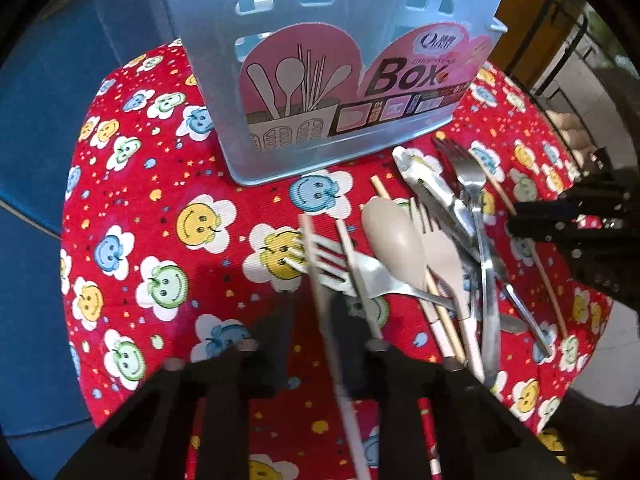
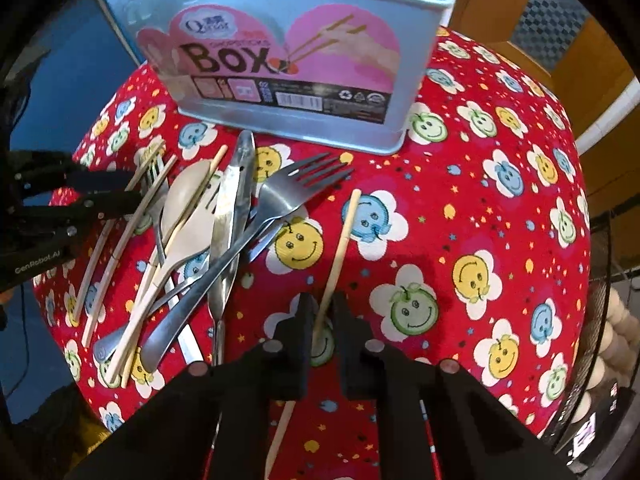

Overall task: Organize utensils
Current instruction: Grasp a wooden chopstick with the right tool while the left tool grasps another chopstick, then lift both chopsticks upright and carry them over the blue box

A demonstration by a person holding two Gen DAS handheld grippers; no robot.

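Two grippers each hold one chopstick. The left gripper (image 1: 316, 344) is clamped on a pale chopstick (image 1: 320, 280) that looks blurry and sticks up toward the box (image 1: 320, 80). The right gripper (image 2: 320, 320) is clamped on a tan chopstick (image 2: 340, 248), away from the pile. Its far tip points at the box, and its near end pokes out under the gripper.

The blue box stands at the back of the counter (image 1: 160, 240), on a red cloth with smiley flowers. The rest of the utensils lie in a heap in front of it: a beige spoon (image 1: 394, 240), a steel fork (image 1: 464, 168), tongs (image 1: 432, 192), and more chopsticks, all crossed over each other.

Things could go wrong from here. A chopstick is thin and smooth, so it may spin or slip out between the fingers when it is lifted. Each one is held near one end, so the long end may droop and hit the rim of the box instead of going in. A bump could also push the light box along the cloth.
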